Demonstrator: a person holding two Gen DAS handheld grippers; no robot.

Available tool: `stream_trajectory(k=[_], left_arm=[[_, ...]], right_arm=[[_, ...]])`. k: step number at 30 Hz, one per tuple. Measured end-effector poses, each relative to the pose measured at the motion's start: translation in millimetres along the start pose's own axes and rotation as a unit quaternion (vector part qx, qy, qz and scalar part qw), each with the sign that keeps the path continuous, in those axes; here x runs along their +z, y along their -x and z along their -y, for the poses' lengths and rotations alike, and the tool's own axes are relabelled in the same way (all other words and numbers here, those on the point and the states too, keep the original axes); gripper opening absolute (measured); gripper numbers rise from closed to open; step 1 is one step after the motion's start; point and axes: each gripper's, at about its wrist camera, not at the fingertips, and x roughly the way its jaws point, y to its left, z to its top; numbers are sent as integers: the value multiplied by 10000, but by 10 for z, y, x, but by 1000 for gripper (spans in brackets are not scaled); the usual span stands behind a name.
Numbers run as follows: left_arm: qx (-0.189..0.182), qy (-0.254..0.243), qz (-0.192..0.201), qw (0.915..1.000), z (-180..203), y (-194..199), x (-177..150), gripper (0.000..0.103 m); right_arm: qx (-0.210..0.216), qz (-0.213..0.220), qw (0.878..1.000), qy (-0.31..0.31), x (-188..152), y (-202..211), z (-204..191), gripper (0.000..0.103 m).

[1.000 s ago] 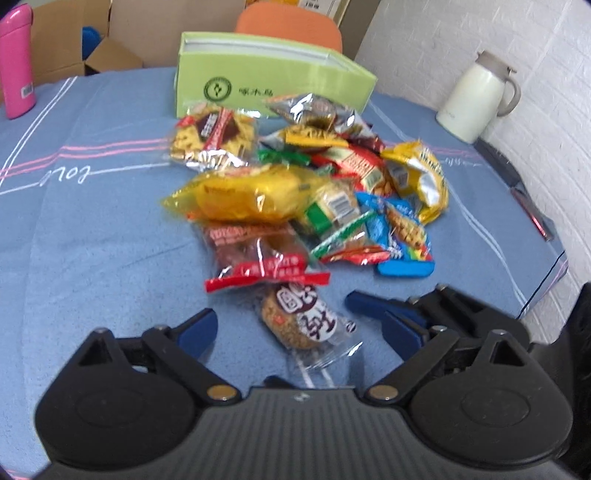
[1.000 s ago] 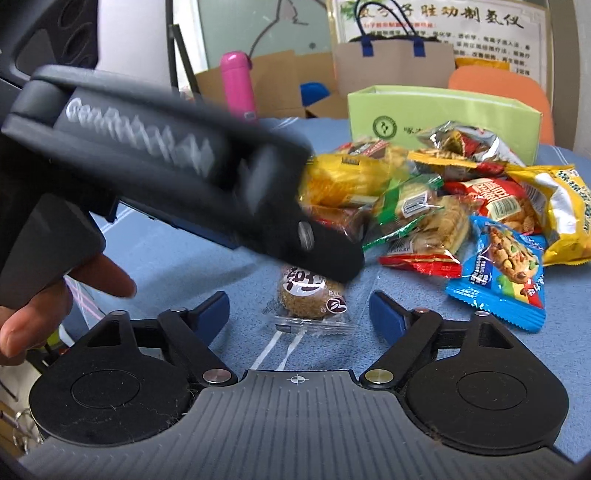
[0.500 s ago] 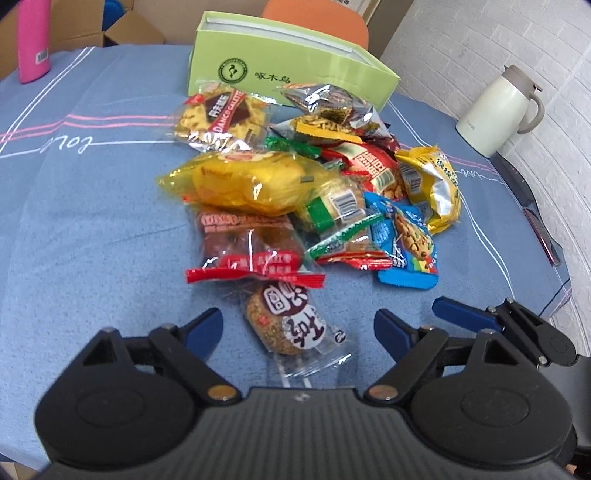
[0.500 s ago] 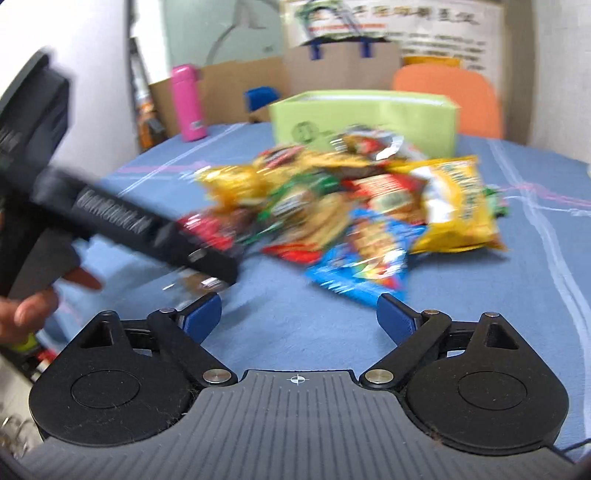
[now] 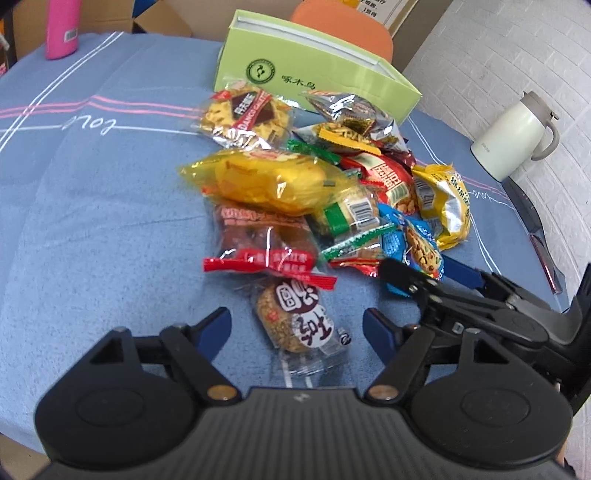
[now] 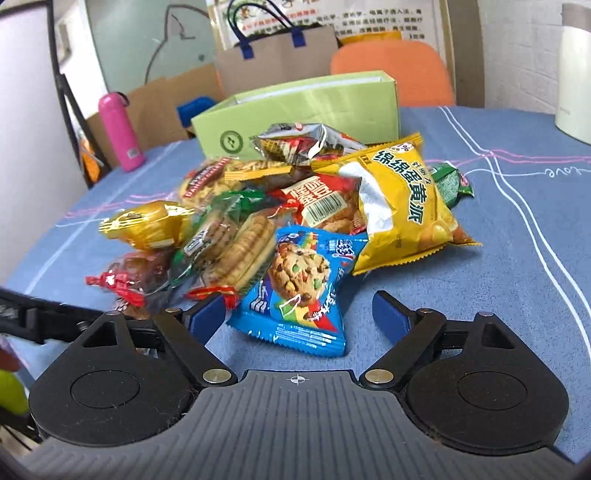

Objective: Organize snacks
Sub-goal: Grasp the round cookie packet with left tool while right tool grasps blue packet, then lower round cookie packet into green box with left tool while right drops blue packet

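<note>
A pile of snack packets lies on the blue tablecloth [image 5: 92, 221] in front of an open green box [image 5: 332, 81]. Nearest me, a round sesame snack in a clear wrapper [image 5: 291, 314] lies between the fingers of my left gripper [image 5: 295, 320]. Its jaws are closing, with the pads still apart from the wrapper. A blue cookie packet [image 6: 299, 273] lies between the fingers of my right gripper [image 6: 298, 304]. Those jaws are closing a little and do not touch it. The left wrist view shows the right gripper [image 5: 428, 273] at the pile's right edge.
A pink bottle [image 5: 61, 26] stands at the far left and a white kettle [image 5: 513, 136] at the far right near the table edge. Behind the box are an orange chair [image 6: 391, 70] and a paper bag [image 6: 277, 59]. A yellow bag [image 6: 399, 199] tops the pile.
My right gripper has swung away from the sesame snack to the right and now faces the blue cookie packet. The left gripper's fingers have narrowed around the sesame snack.
</note>
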Motion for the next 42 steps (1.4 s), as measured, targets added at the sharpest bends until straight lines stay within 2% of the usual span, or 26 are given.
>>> stream_trajectory(k=[3,4,5,6,7,8,10,13,17,20,22,26,32,38,42], left_arm=[[94,-139,68,9998,89,-19,-45,75],[147,-251,100,9995,123,-30,-60,72],[232,-393,151,9988,156,-38,-82,53],[275,-565,168,9979,194,-45,-102,43],[321,-697,183,9969,226,-43,-121,39],[263,-723,170,9969,227,-34,-132,38],[-27,-564,89,9984,173,22,-138,36],[-384,-543,53,9978,116,191,-171,36],[-653,-605,225,9958,68,425,-106,36],[-1038,-679,556,9907,135,583,28,36],[-1188,-772,830,9864,187,639,170,36],[-923,-1096,1355,9804,288,559,624,36],[-658,-1039,1460,9816,193,64,1788,36],[-238,-842,1340,9871,3,-482,2692,36],[-69,-826,1281,9883,-107,-771,2999,36]], right_arm=[[46,-29,9999,89,26,-116,-80,75],[-26,-7,9997,246,13,-131,-111,74],[-60,2,9993,377,-3,-128,-130,73],[-53,31,9990,442,-24,-107,-123,67],[-40,70,9986,516,-52,-66,-105,50],[-109,88,9980,616,-81,-18,-85,45],[-167,63,9979,616,-134,92,4,44],[56,45,9995,316,-177,328,192,43],[737,98,9972,-126,-124,582,350,43],[1299,340,9904,-337,6,640,336,43],[1440,526,9878,-260,129,632,266,43],[1278,915,9874,189,482,560,182,43],[626,1157,9872,906,1359,132,340,44],[172,882,9891,1167,2203,-620,547,44],[79,644,9897,1278,2513,-1152,596,44]])
